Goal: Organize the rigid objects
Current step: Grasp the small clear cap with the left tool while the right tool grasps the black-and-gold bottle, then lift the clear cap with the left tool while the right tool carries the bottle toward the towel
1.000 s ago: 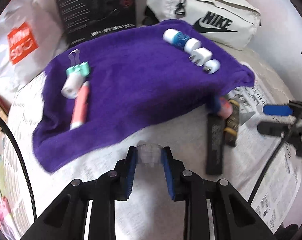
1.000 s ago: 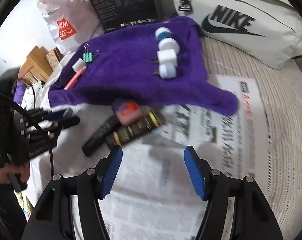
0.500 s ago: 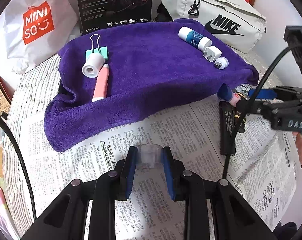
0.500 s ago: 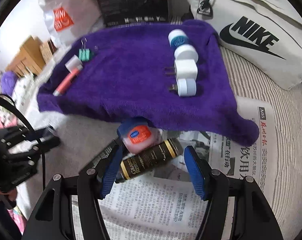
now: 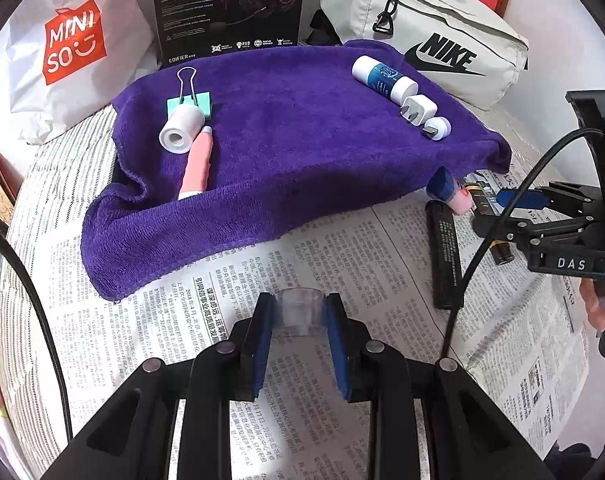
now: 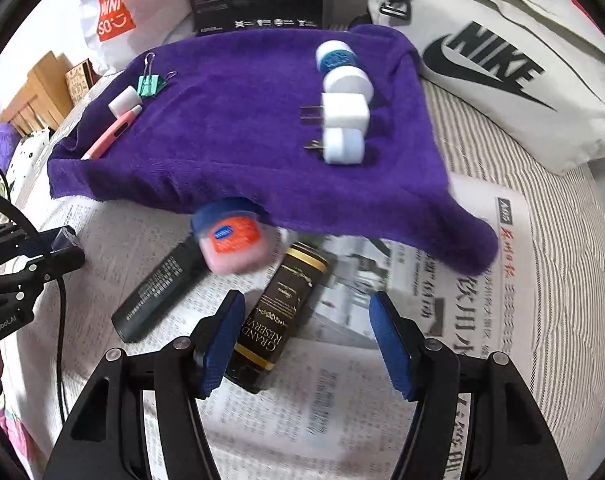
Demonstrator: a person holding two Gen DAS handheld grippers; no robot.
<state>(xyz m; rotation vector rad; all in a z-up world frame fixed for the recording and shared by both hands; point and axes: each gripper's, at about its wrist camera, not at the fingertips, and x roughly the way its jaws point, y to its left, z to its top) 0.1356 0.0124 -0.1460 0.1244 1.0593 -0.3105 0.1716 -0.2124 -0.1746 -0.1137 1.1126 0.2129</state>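
Observation:
My left gripper (image 5: 298,316) is shut on a clear tape roll (image 5: 299,310) above the newspaper (image 5: 206,304). My right gripper (image 6: 306,332) is open and empty, with its left finger beside a dark Grand Reserve bottle (image 6: 280,312). A pink jar with a blue lid (image 6: 232,240) and a black tube (image 6: 158,292) lie next to the bottle at the edge of the purple towel (image 6: 238,136). On the towel lie a white and blue tube (image 5: 382,78), a white charger plug (image 5: 418,108), a small white adapter (image 5: 436,128), a white tape roll (image 5: 181,128), a green binder clip (image 5: 190,98) and a pink pen (image 5: 196,168).
A white Nike bag (image 5: 430,36), a black Edifier box (image 5: 228,8) and a Miniso bag (image 5: 72,48) stand behind the towel. The right gripper's body and cable (image 5: 558,236) show at the right in the left wrist view. Striped bedding (image 6: 562,264) lies under the newspaper.
My right gripper has moved closer to the bottle and jar, staying open. My left gripper has kept hold of the clear tape roll and steadied over the newspaper.

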